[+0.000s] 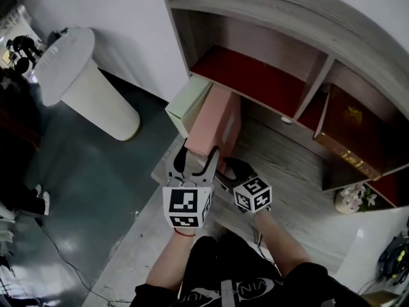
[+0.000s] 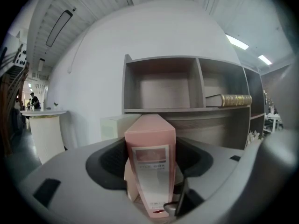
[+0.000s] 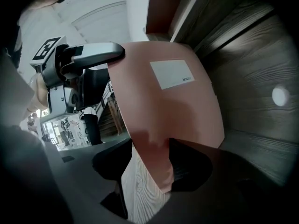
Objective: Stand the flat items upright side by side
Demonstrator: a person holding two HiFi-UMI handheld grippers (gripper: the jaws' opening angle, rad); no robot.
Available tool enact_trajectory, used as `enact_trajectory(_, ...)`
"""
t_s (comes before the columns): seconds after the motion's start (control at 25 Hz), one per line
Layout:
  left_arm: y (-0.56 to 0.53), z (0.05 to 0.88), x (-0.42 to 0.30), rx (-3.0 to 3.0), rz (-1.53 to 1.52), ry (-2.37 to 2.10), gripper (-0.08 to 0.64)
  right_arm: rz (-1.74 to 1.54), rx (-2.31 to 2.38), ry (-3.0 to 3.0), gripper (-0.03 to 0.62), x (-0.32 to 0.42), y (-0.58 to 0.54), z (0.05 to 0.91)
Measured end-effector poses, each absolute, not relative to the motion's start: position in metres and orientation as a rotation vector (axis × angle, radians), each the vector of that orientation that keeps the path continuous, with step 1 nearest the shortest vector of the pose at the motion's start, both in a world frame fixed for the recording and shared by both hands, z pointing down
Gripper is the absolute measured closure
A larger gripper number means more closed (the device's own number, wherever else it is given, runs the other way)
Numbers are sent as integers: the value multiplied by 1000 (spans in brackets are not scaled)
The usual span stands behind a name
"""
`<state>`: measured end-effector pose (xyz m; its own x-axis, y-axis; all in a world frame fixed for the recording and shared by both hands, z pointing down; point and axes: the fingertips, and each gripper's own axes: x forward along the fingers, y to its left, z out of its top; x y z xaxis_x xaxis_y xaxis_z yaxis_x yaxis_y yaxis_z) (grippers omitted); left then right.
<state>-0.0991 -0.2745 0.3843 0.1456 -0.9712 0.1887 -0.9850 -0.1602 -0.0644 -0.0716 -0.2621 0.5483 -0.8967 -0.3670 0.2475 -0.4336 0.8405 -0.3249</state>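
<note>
A tall pink box [image 1: 214,130] stands on end on the wooden tabletop [image 1: 287,171] in front of a grey shelf unit [image 1: 281,18], its long axis running up and down and its narrow labelled face turned toward the person. A pale green box [image 1: 188,102] stands just beside it on the far left. A brown, gold-trimmed book [image 1: 348,130] lies flat in a right-hand compartment of the unit. The left tool [image 1: 195,162] straddles the pink box low down, jaws wide, with gaps on both sides. The right tool [image 1: 225,170], also spread wide, has the box's lower corner between its jaws, one pad against it.
</note>
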Motion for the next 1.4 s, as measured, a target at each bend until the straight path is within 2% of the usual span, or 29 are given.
enact_trajectory(0.48,-285,407,-108,2287,382,-1931,269,613,645,-2830,334,-86,-292,551)
enact_trajectory(0.64,-288,412,-111,2291,410,-1909,311,630,664,-2829,336,-90,-300,552)
enact_trajectory(0.84,-294,410,-117,2305,438,-1913,321,653,707,-2820,336,-97,-306,551)
enact_trajectory(1.0,-296,411,-119,2314,468,-1905,370,672,747,-2812,337,-102,-312,551)
enact_trajectory(1.4,-301,414,-114,2364,410,-1817,425,699,819,-2780,342,-102,-318,552)
